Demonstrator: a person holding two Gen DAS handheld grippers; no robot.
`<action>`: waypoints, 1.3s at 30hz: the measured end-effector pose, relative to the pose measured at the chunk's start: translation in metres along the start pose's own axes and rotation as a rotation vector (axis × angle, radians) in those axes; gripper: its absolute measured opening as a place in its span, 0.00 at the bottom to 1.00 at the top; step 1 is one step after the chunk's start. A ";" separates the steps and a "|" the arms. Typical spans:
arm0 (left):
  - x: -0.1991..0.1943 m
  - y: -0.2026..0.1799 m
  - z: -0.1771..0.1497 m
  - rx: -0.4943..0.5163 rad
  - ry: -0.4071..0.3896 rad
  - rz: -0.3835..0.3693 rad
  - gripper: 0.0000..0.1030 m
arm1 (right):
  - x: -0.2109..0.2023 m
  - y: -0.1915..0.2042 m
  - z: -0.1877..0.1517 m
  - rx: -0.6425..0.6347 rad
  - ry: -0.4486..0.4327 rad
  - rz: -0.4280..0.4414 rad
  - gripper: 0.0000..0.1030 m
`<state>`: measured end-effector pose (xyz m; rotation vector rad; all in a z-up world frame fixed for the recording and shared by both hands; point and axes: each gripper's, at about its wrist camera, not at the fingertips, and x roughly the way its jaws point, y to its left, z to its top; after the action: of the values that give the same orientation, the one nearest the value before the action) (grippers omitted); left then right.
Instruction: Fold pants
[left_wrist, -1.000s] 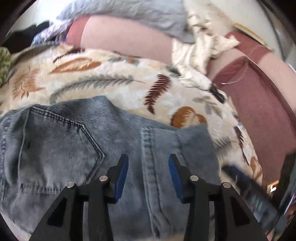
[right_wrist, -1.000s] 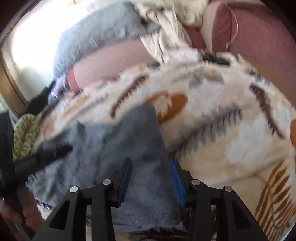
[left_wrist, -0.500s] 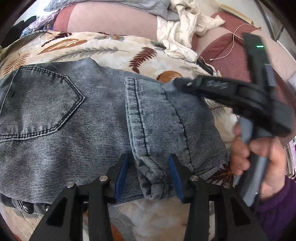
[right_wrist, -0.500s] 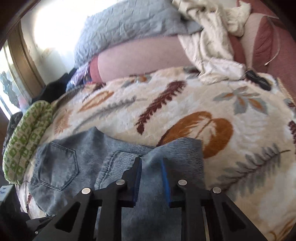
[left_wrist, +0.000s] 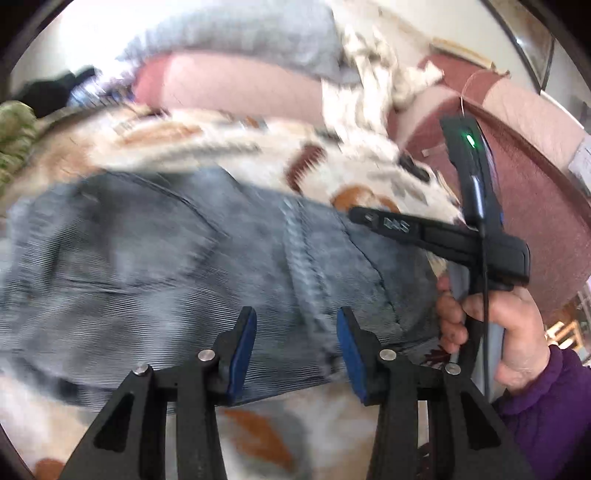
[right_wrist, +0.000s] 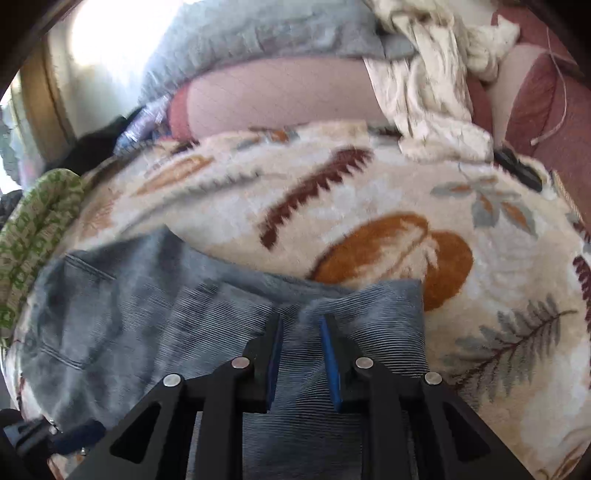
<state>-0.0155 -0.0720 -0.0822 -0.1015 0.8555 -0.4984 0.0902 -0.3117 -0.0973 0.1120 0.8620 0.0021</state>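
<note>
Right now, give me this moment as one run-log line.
task: fold pants | jeans: folded, on leaf-print blanket | left gripper: open over jeans | right gripper: narrow gap, denim between the fingers, grip unclear

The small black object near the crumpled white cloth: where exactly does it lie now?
The small black object lies at the far right edge of the leaf-print blanket in the right wrist view, just below the crumpled white cloth, beside the maroon cushion.

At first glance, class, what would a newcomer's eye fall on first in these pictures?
The grey-blue jeans, spread folded across the near part of a leaf-print blanket. Next, the right gripper, its blue pads close together over the denim, and the left gripper, open over the jeans' near edge.
</note>
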 end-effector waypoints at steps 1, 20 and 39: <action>-0.013 0.008 -0.001 -0.008 -0.039 0.024 0.45 | -0.007 0.004 0.000 -0.012 -0.023 0.007 0.23; -0.112 0.187 -0.044 -0.653 -0.363 0.454 0.83 | -0.024 0.212 0.053 -0.362 0.008 0.321 0.62; -0.081 0.220 -0.042 -0.779 -0.218 0.305 0.83 | 0.083 0.407 0.065 -0.639 0.324 0.380 0.63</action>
<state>-0.0079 0.1640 -0.1152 -0.7155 0.7922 0.1530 0.2111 0.0904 -0.0772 -0.3343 1.1137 0.6617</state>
